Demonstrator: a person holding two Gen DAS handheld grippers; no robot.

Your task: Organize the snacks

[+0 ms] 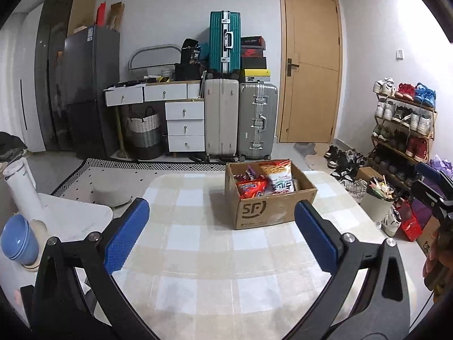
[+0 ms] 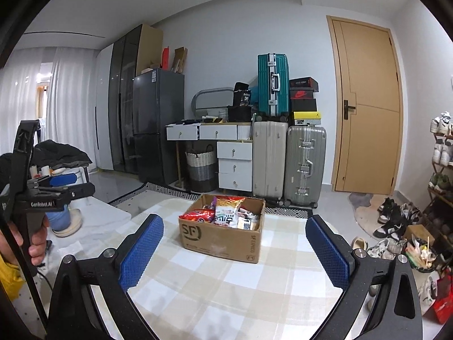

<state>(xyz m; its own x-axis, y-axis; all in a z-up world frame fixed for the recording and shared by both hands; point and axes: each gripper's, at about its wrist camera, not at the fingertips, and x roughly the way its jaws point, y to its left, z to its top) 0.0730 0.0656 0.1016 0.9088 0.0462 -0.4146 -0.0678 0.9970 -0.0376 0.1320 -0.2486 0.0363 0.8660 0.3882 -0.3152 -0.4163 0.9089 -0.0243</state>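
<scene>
- A cardboard box (image 1: 271, 195) printed with "SF" stands on the checked cloth of the desk (image 1: 198, 255), toward the far edge and a little right of the middle in the left wrist view.
- The box is open at the top and holds snack packets: a red bag (image 1: 252, 188) at the near left, a white bag with dark lettering (image 1: 280, 184) beside it, and an orange-topped bag (image 1: 276, 165) behind them.
- The left tool (image 1: 222, 236) has its jaws spread wide, with nothing between the blue pads (image 1: 126, 236); it hangs over the near part of the desk, well short of the box.
- The right tool (image 2: 233, 255) is likewise spread wide and holds nothing; its blue pads (image 2: 140, 250) frame the box, but stay clear of it on the near side.
- In the right wrist view, a hand (image 2: 36, 240) grips the left tool's handle at the left edge of the desk.
- On a white side surface past the desk's left edge stand a blue bowl (image 1: 18, 239) and a white bottle (image 1: 21, 184).
- Against the far wall are suitcases (image 1: 240, 121) and white drawers (image 1: 184, 126), with a wooden door (image 1: 311, 65) to their right.
</scene>
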